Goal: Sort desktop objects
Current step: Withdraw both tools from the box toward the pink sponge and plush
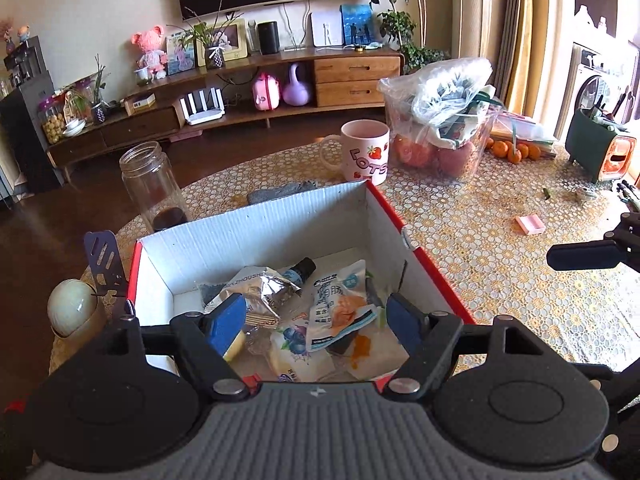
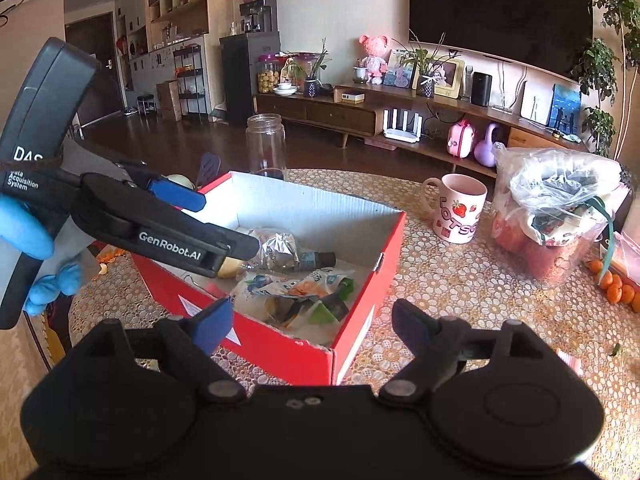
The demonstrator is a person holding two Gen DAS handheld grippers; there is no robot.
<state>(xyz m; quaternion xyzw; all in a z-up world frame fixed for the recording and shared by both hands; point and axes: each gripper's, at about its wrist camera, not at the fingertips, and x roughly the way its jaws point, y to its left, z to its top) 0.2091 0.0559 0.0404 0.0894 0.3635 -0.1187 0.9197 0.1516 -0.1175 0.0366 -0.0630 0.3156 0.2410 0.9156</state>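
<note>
A red shoebox (image 1: 280,216) with white inner walls stands on the lace-covered table, also seen as the shoebox (image 2: 264,340). Inside lie a crumpled foil wrapper (image 1: 262,288), a small dark bottle (image 1: 300,270), a white and orange snack packet (image 1: 340,304) and a blueberry packet (image 1: 292,344). My left gripper (image 1: 316,318) hovers over the near end of the box, open, with nothing between its blue pads. In the right wrist view the left gripper (image 2: 224,226) reaches over the box's left side, held by a blue-gloved hand (image 2: 24,224). My right gripper (image 2: 314,322) stands open over the box's near corner, holding nothing.
A pink strawberry mug (image 1: 364,150) and a clear bag of fruit (image 1: 440,120) stand behind the box. A glass jar (image 1: 150,184) is at the far left table edge. Tangerines (image 1: 514,150), a small pink block (image 1: 530,224) and a green holder (image 1: 600,148) lie to the right.
</note>
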